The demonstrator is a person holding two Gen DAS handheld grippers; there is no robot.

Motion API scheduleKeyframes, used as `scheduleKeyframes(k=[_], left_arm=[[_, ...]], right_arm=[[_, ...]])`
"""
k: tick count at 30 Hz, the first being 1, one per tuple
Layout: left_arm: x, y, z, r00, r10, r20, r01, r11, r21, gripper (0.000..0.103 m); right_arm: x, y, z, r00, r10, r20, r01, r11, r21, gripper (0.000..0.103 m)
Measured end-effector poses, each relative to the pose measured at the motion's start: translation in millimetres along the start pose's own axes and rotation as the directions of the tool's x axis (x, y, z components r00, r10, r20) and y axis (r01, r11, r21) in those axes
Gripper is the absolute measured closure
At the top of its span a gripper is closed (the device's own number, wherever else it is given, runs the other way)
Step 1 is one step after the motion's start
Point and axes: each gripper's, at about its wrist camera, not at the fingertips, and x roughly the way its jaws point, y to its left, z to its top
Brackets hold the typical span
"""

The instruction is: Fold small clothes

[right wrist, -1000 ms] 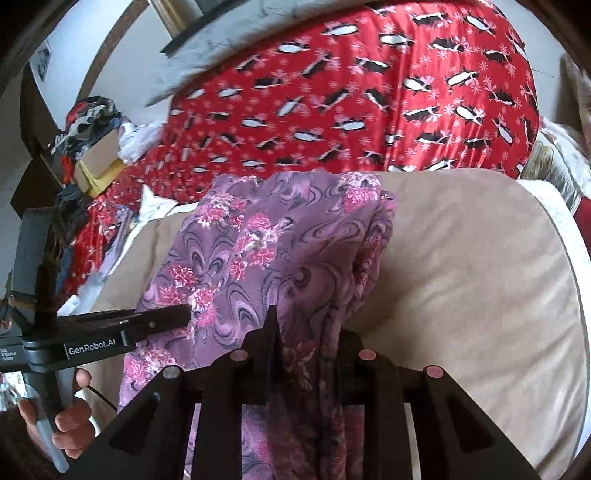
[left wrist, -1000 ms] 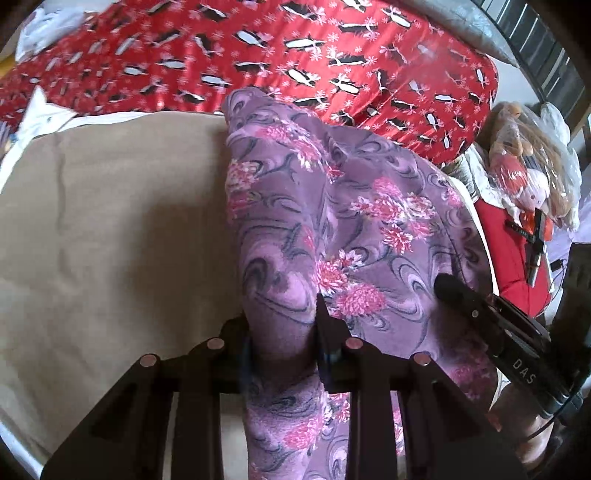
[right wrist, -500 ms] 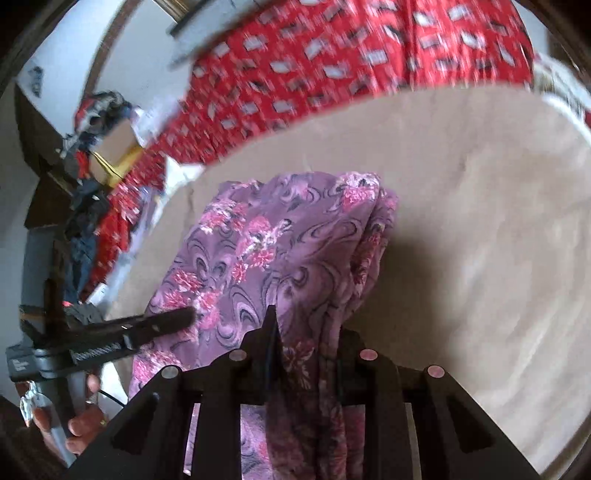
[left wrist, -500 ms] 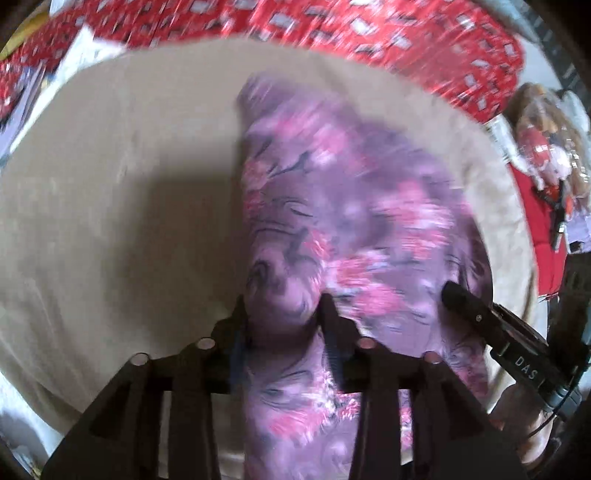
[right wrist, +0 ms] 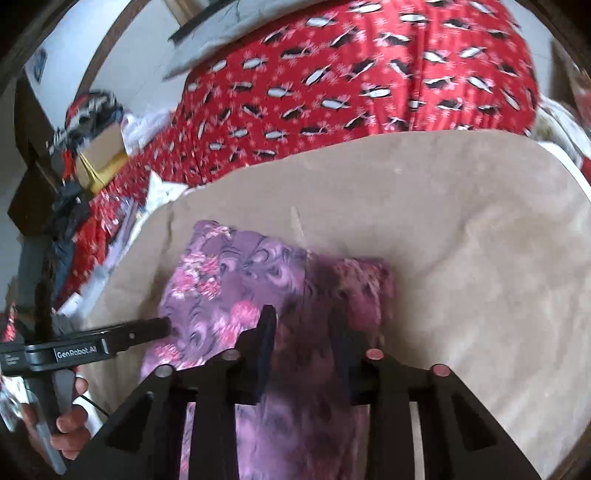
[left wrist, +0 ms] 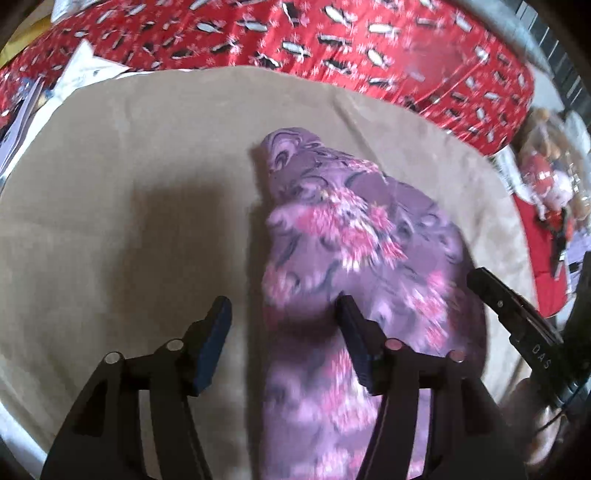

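Note:
A purple garment (left wrist: 351, 229) with pink flowers lies folded lengthwise on a beige cloth surface (left wrist: 129, 184). My left gripper (left wrist: 282, 304) stands over its near left edge, and its jaws are opening. The fabric lies between them against the right finger, while the left finger (left wrist: 218, 325) stands clear of it. In the right wrist view the garment (right wrist: 221, 280) runs up from my right gripper (right wrist: 303, 314), which is shut on the bunched right edge. The left gripper (right wrist: 122, 336) shows there at the left, held by a hand (right wrist: 70, 421).
A red blanket (left wrist: 295, 33) with a black-and-white print lies behind the beige surface (right wrist: 461, 258). A doll in red (left wrist: 546, 184) sits at the right. A cardboard box (right wrist: 103, 147) and piled clothes stand at the far left.
Both grippers came down and drew back, and the garment sank onto the beige surface. The left gripper's jaws spread and let go of the fabric. The right gripper kept its hold.

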Motion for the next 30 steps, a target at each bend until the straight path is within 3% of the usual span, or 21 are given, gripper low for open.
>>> scheduleKeyframes(k=[3, 7, 9, 12, 14, 16, 18, 21, 23, 24, 26, 30], left_arm=[[21.2, 7.1, 7.2, 0.999, -0.002, -0.032, 0.0, 0.999, -0.041, 0.016], [14.1, 20.2, 11.7, 0.998, -0.054, -0.046, 0.051, 0.996, -0.068, 0.016], [-2.4, 21.0, 5.5, 0.999, -0.046, -0.018, 0.045, 0.998, -0.043, 0.016], [-30.2, 22.0, -20.0, 0.999, -0.037, 0.029, 0.036, 0.999, 0.037, 0.016], [-34.2, 19.0, -42.1, 0.999, -0.013, 0.032, 0.011, 0.997, 0.08, 0.016], [-22.2, 13.8, -60.2, 1.0, 0.02, -0.01, -0.018, 0.994, 0.11, 0.016], [-14.8, 10.4, -67.4, 0.998, 0.027, -0.051, -0.021, 0.994, 0.111, 0.016], [-37.0, 7.6, -79.6, 0.999, 0.053, -0.007, -0.052, 0.991, 0.125, 0.016], [-53.7, 4.7, -92.3, 0.991, 0.124, 0.056, -0.132, 0.976, 0.173, 0.016], [-58.2, 4.9, -97.2, 0.986, 0.148, 0.076, -0.16, 0.969, 0.186, 0.016], [-67.8, 5.7, -115.0, 0.974, 0.192, 0.117, -0.213, 0.955, 0.205, 0.016], [-70.2, 8.3, -136.3, 0.967, 0.211, 0.142, -0.24, 0.943, 0.23, 0.016]], right_arm=[[31.5, -17.4, 3.4, 0.991, -0.116, -0.074, 0.118, 0.992, 0.032, 0.08], [28.2, -40.9, 10.7, 0.994, -0.08, -0.077, 0.088, 0.991, 0.102, 0.09], [7.8, -46.1, 14.2, 0.992, -0.11, -0.069, 0.116, 0.989, 0.088, 0.082], [-21.6, -43.4, 3.2, 0.993, 0.053, -0.102, -0.045, 0.996, 0.077, 0.082], [-33.4, -33.4, -16.4, 0.99, 0.065, -0.128, -0.063, 0.998, 0.019, 0.081], [-28.5, -22.8, -39.3, 0.984, 0.005, -0.178, -0.015, 0.998, -0.054, 0.079], [-11.8, -15.4, -54.9, 0.965, -0.099, -0.243, 0.072, 0.99, -0.118, 0.077], [-33.3, -10.8, -55.2, 0.965, -0.153, -0.212, 0.13, 0.984, -0.118, 0.076], [-50.4, 0.6, -59.0, 0.949, -0.223, -0.223, 0.177, 0.962, -0.209, 0.066], [-56.0, 5.0, -63.3, 0.942, -0.251, -0.225, 0.193, 0.949, -0.25, 0.049], [-71.6, 15.9, -77.4, 0.925, -0.321, -0.201, 0.241, 0.908, -0.343, 0.029], [-100.8, 27.1, -103.9, 0.914, -0.376, -0.154, 0.273, 0.848, -0.454, 0.025]])
